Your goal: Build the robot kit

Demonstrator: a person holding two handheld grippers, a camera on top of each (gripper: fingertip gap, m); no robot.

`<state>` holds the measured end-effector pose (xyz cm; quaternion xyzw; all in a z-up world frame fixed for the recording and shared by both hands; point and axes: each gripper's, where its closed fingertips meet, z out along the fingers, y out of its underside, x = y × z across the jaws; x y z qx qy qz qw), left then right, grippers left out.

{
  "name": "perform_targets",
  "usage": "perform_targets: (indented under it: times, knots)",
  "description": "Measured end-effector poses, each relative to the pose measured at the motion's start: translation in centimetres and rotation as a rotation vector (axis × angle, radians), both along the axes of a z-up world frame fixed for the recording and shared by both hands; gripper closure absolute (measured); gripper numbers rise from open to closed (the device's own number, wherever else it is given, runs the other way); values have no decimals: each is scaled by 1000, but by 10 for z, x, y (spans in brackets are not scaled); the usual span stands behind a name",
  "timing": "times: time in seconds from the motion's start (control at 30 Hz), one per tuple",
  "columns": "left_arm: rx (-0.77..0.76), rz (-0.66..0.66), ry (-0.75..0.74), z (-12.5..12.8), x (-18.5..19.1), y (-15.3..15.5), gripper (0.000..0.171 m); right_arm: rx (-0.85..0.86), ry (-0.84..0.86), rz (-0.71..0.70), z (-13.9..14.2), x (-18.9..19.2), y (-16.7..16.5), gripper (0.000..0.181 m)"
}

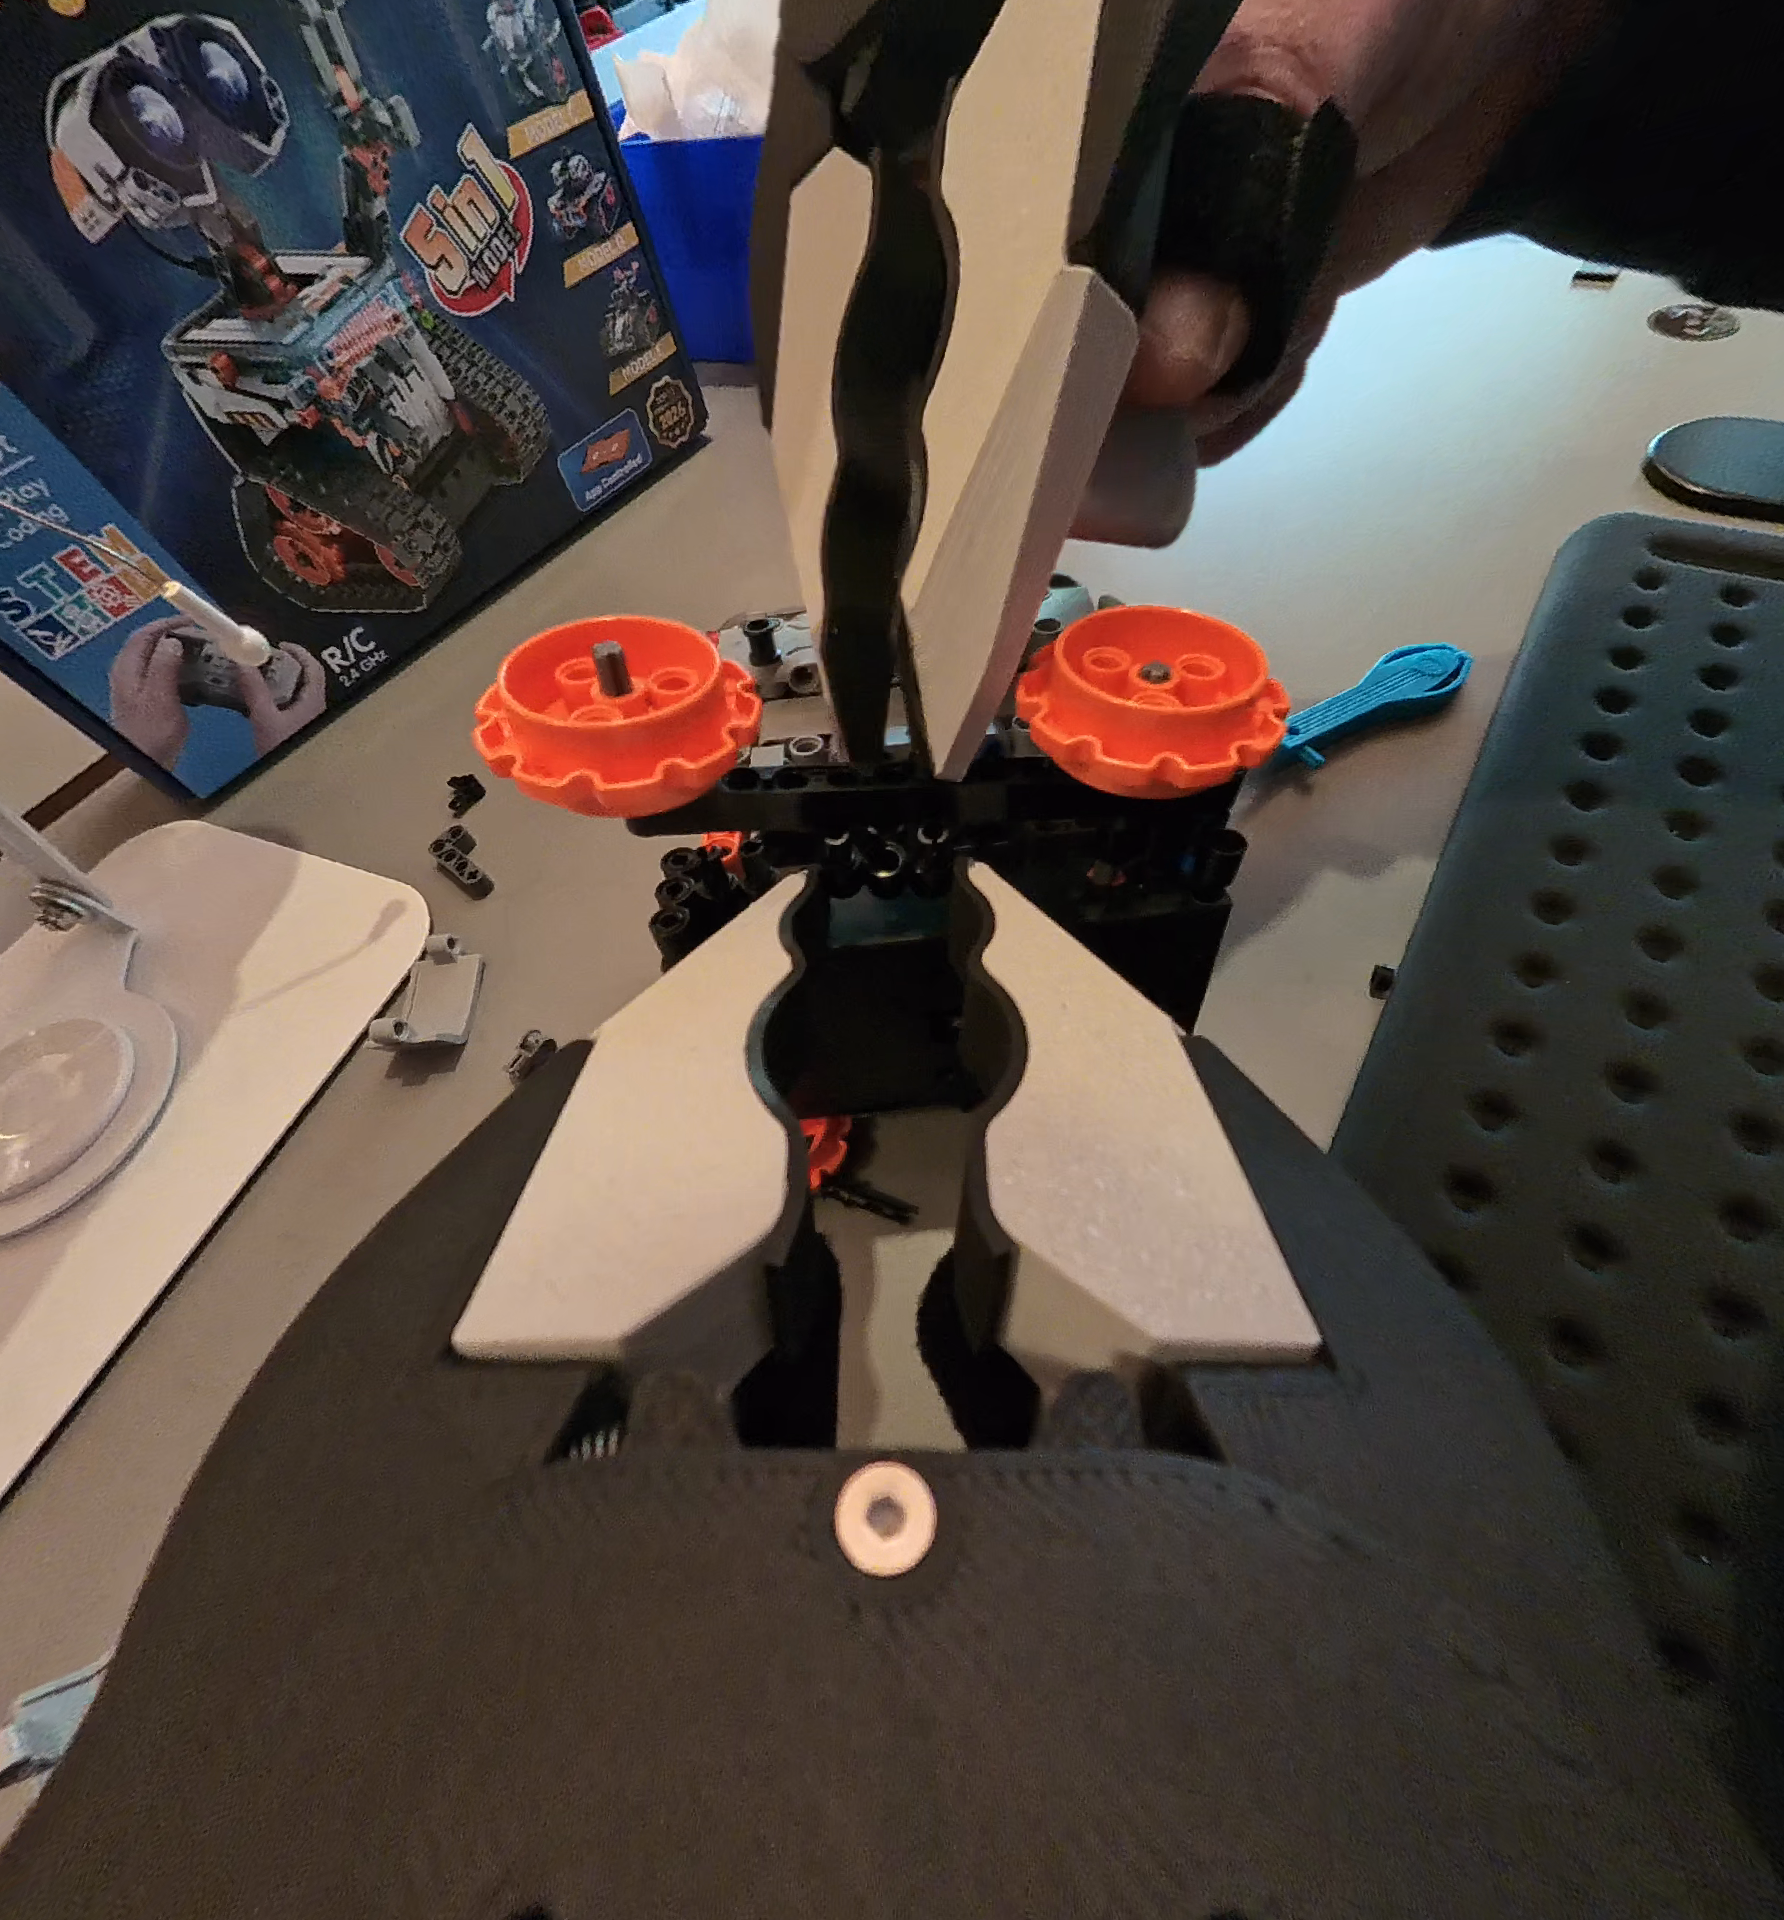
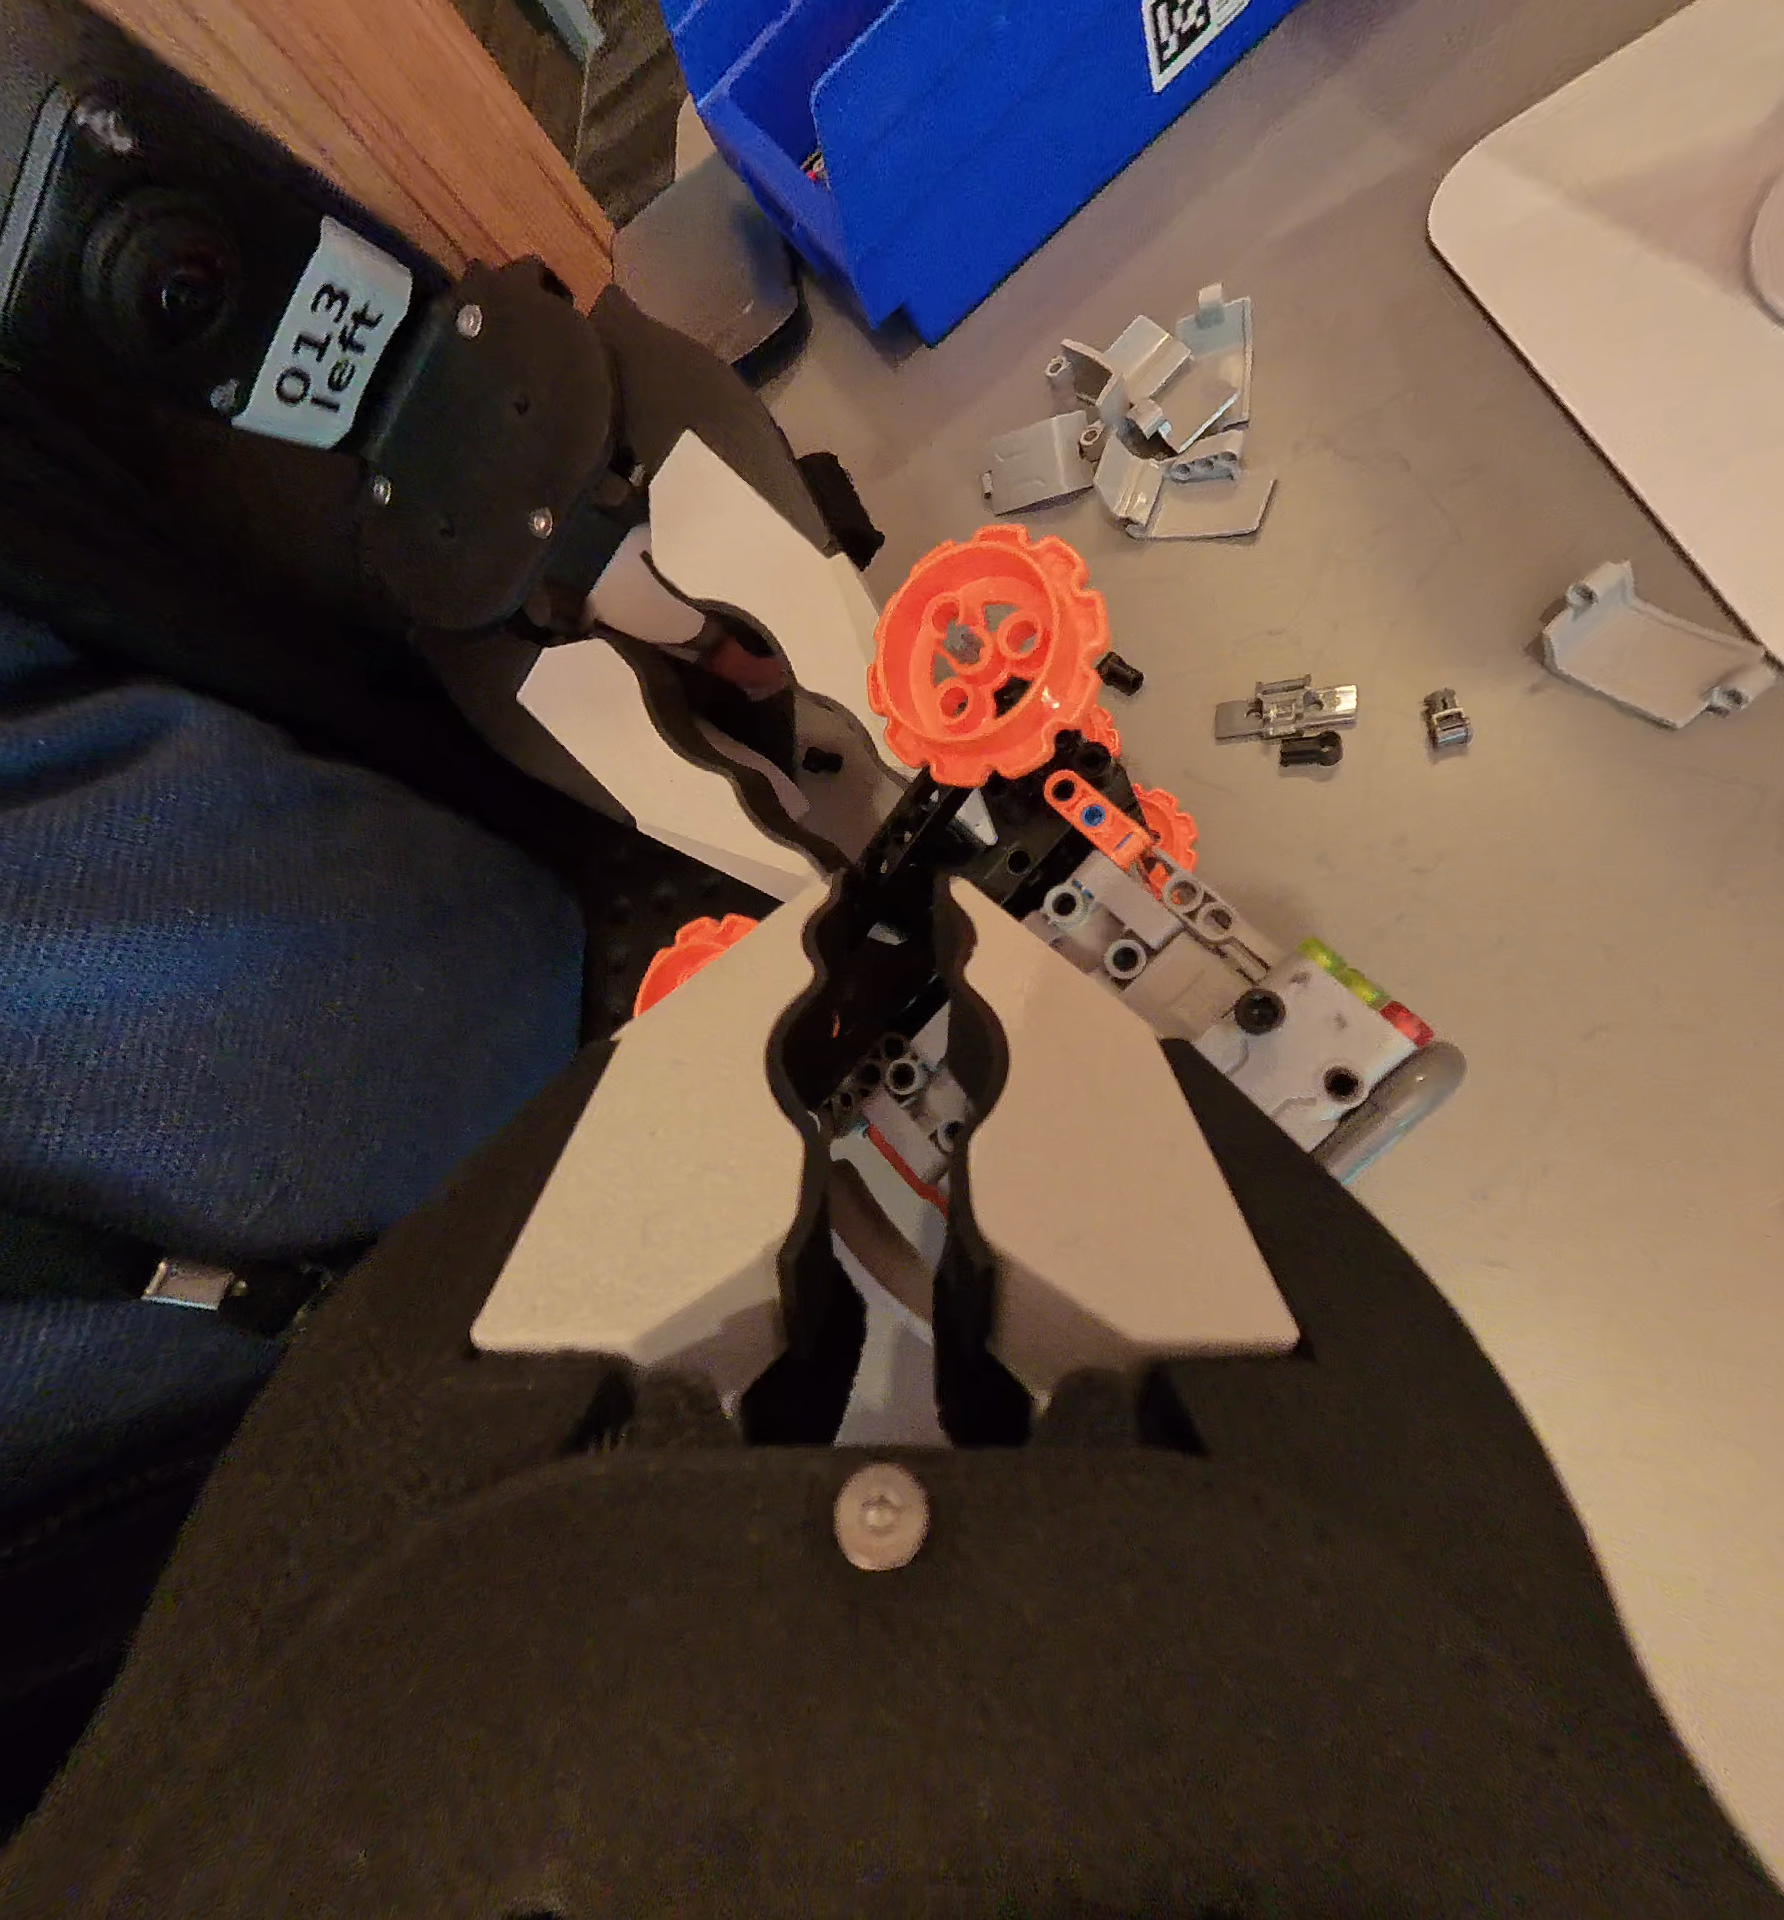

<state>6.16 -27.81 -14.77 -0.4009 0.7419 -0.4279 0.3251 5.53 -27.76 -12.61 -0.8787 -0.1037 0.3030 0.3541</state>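
Your left tool point(image 1: 883, 883) was clamped on the near end of the brick model point(image 1: 971, 831), fingers nearly together around black pegs and a beam. Your right tool point(image 2: 893, 904) came in from the far side, also clamped, pinching the black beam point(image 2: 903, 831) that runs between the two orange wheels; it showed in the left view too point(image 1: 893, 748). The model sat between the two tools, over the grey counter point(image 2: 1387, 883), with its grey motor block point(image 2: 1283, 1008) sticking out behind; whether it rested on the counter or was held up, I couldn't tell. Left wheel point(image 1: 618, 717) had a grey axle poking up from its hub, right wheel point(image 1: 1153, 696) sat on the other end of the beam. It looked light and stiff, but snap-fit, so likely to pop apart under a twist; beams and the motor block seemed the firm places to hold, not the wheels. Loose grey panels point(image 2: 1137, 426) lay scattered on the counter, a blue lever tool point(image 1: 1387, 691) lay just past the right wheel, and the kit box point(image 1: 275, 343) stood at left with a blue bin point(image 2: 971, 135) behind.
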Motion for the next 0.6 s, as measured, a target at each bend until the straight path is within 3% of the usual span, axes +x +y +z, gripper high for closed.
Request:
perform_targets:
  times: [0.13, 0.43, 0.6]
  knots:
    - [22, 16, -5, 0, 2, 0, 149, -1, 57, -30, 2, -3, -1, 178]
    - [82, 44, 11, 0, 6, -1, 149, 24, 113, -101, 11, 0, -3, 179]
    - [106, 52, 26, -1, 8, -1, 149, -1, 19, -144, 6, 3, 0, 168]
